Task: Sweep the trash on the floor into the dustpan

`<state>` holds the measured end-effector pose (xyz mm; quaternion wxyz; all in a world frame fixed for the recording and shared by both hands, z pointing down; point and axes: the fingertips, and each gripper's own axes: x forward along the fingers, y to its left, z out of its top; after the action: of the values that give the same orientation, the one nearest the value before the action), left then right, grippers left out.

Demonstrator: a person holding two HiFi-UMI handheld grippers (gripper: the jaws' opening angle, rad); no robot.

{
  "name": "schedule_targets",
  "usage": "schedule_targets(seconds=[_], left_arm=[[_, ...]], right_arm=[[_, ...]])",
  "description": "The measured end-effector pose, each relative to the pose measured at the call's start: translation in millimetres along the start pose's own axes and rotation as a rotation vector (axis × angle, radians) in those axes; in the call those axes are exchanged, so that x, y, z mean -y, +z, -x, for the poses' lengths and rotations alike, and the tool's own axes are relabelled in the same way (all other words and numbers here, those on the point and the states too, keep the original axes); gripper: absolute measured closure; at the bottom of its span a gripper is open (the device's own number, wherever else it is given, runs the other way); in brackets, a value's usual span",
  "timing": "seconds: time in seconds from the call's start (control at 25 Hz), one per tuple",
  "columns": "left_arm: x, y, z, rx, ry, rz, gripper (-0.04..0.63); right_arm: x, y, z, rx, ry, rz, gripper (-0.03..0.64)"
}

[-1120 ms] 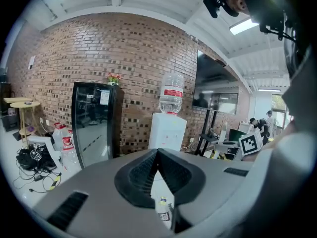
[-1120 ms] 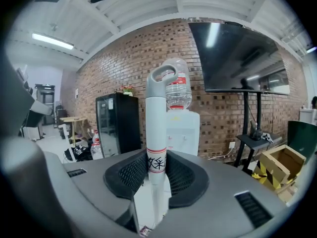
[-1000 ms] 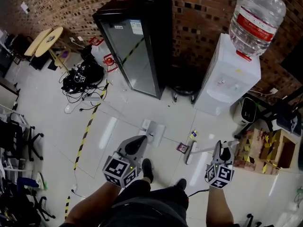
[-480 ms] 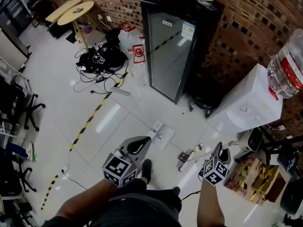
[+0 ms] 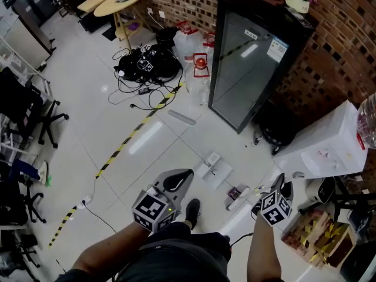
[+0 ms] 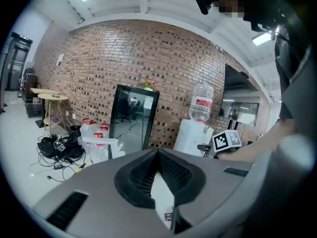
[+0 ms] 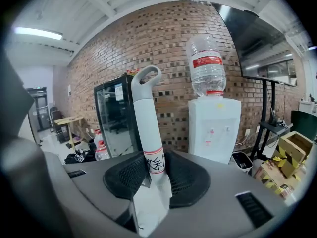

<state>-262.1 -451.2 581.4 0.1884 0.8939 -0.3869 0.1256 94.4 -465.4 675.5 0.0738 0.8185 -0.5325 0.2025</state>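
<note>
A white dustpan (image 5: 215, 171) lies flat on the pale floor in front of my feet. Just right of it lies a small purple wrapper (image 5: 234, 192), which also shows low between the left jaws as the wrapper (image 6: 169, 216). My right gripper (image 5: 281, 185) is shut on the white broom handle (image 7: 150, 133), which has red bands and a loop at its top. The broom's head (image 5: 238, 203) rests on the floor beside the wrapper. My left gripper (image 5: 177, 182) hangs left of the dustpan, apart from it, its pads closed together with nothing seen between them.
A black glass-door fridge (image 5: 252, 69) and a white water dispenser (image 5: 329, 151) stand against the brick wall beyond the dustpan. Cardboard boxes (image 5: 317, 234) sit at the right. A cable pile (image 5: 147, 69), yellow-black floor tape (image 5: 126, 143) and office chairs (image 5: 23, 110) are at the left.
The head view has swung left, so the fridge, dispenser, dustpan and wrapper now sit further right in it. Both grippers keep their grip and their places near my feet.
</note>
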Motion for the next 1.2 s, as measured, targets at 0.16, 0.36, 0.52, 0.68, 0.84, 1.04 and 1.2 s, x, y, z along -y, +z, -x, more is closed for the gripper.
schedule_targets(seconds=[0.16,0.36,0.52,0.68,0.84,1.04,1.2], left_arm=[[-17.4,3.8,3.9,0.016,-0.004,0.002,0.589],[-43.7,11.4,22.5,0.048,0.031,0.002,0.589],[-55.5,13.3,35.0,0.065,0.050,0.022,0.589],[-56.2,14.1,39.6,0.070,0.050,0.026,0.589],[-51.8,21.3,37.8,0.080,0.043,0.031,0.589],[-22.2,27.8,32.7,0.097,-0.010,0.040,0.589],[14.7,41.8,25.4,0.112,-0.078,-0.011,0.589]], right_arm=[[-40.7,2.5,-8.3,-0.009,0.044,-0.020,0.477],[-92.7,7.2,-10.4,-0.015,0.108,-0.056,0.477],[-122.0,15.7,-6.4,-0.005,0.158,-0.072,0.479],[-126.9,24.6,5.0,0.001,0.185,-0.072,0.480],[-110.3,26.8,16.7,-0.005,0.167,-0.095,0.482],[-72.9,46.7,57.7,0.040,0.163,-0.091,0.485],[-28.2,75.0,99.5,0.100,0.140,-0.130,0.485]])
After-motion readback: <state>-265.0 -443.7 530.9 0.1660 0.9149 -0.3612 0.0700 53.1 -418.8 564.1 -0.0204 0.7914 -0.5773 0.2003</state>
